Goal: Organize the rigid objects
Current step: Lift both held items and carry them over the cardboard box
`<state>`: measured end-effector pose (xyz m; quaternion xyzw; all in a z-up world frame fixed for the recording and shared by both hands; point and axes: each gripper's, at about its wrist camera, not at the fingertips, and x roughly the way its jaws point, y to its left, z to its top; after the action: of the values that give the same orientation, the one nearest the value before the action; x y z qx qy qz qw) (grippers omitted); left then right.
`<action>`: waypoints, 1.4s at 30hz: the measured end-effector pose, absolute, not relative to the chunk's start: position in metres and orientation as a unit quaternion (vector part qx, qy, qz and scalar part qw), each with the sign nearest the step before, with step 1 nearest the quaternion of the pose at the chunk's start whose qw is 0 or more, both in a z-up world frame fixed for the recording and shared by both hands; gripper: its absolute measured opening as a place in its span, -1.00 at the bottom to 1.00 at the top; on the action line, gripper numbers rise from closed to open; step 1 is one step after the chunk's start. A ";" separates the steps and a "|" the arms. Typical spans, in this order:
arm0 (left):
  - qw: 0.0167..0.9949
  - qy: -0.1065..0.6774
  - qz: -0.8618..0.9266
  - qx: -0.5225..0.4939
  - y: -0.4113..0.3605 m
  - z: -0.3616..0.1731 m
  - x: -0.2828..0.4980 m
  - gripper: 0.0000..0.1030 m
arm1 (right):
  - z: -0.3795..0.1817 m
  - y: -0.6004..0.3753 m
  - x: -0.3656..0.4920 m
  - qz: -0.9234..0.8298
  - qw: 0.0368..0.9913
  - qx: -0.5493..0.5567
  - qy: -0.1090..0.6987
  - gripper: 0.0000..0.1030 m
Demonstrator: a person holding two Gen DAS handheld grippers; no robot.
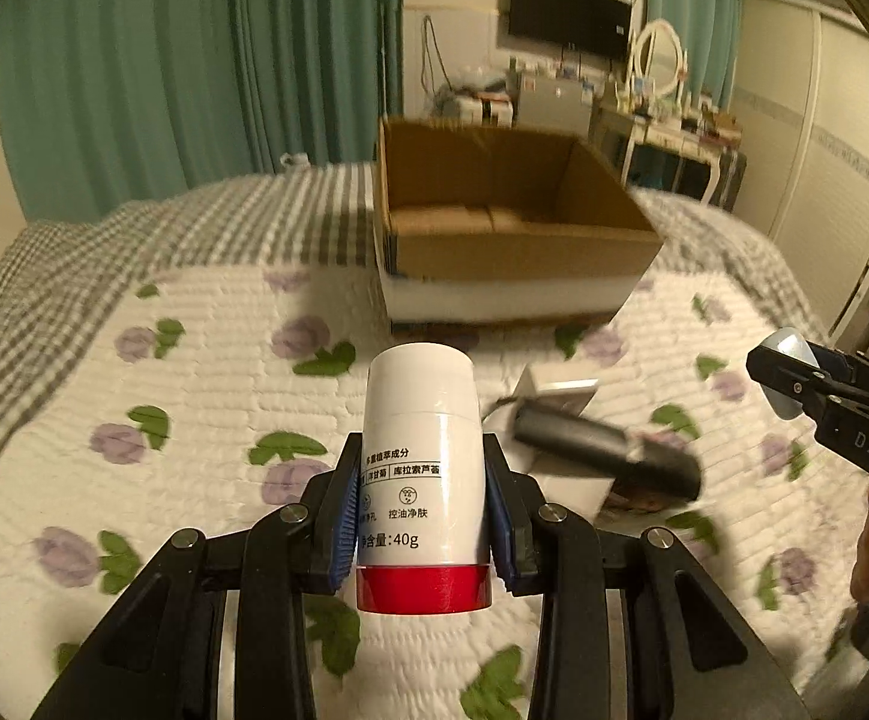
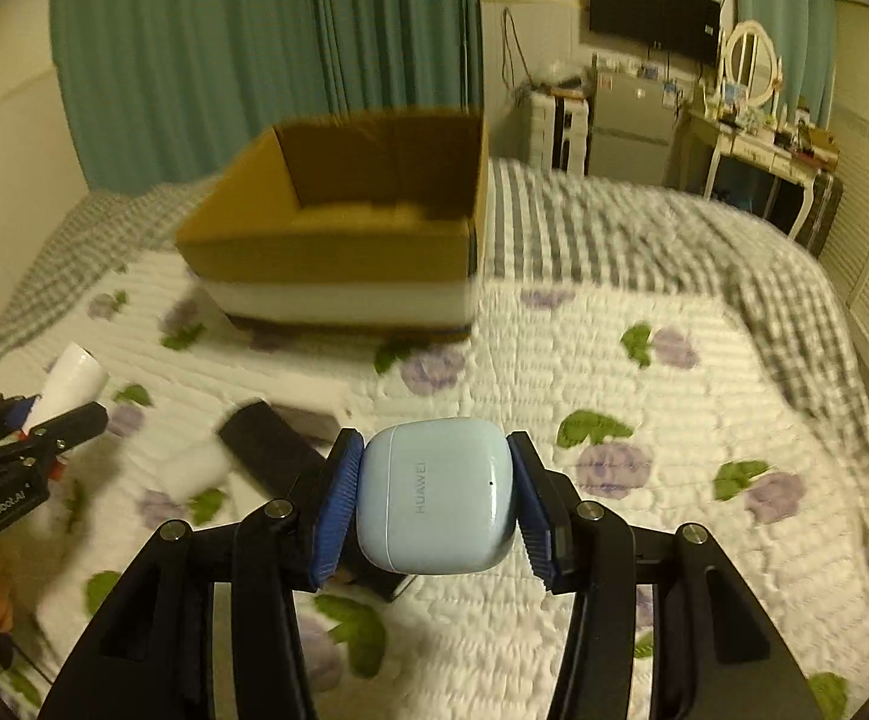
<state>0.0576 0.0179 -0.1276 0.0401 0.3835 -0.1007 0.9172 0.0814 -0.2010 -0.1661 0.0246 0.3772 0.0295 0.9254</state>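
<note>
My left gripper (image 1: 422, 444) is shut on a white bottle (image 1: 419, 408) with a red cap at its near end, and holds it above the flowered quilt. My right gripper (image 2: 434, 438) is shut on a pale blue earbud case (image 2: 437, 504), which its blue pads press from both sides. An open cardboard box (image 1: 494, 252) stands ahead on the bed, with nothing visible inside it. The right wrist view shows the same box (image 2: 326, 252) ahead to the left and the left gripper (image 2: 32, 420) with the bottle (image 2: 71, 381) at the left edge. At the right edge of the left wrist view is the right gripper (image 1: 785, 378).
A black flat device (image 1: 608, 450) and a white carton (image 1: 560, 396) lie on the quilt (image 1: 194, 420) between the grippers. A grey checked blanket (image 2: 644, 222) covers the far part of the bed. Teal curtains, a small fridge (image 2: 632, 126) and a dressing table (image 2: 758, 144) stand beyond.
</note>
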 end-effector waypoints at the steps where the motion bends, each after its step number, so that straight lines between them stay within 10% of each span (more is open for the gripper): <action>1: 0.921 0.374 -0.100 0.037 0.019 -0.117 0.053 -0.30 | -0.155 -0.200 0.075 0.032 0.929 0.025 0.367 -0.05; 27: 0.980 0.142 -0.138 0.009 0.016 0.079 -0.011 -0.30 | 0.059 -0.169 -0.017 0.063 0.990 0.021 0.126 -0.06; 42: 0.982 0.127 -0.137 0.004 0.012 0.093 0.052 -0.30 | 0.090 -0.157 0.031 0.079 0.993 -0.001 0.092 -0.06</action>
<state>0.0518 0.0125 0.0926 0.0044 0.1273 -0.1373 0.9823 0.0308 -0.1567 0.0900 -0.0012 0.0922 0.0789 0.9926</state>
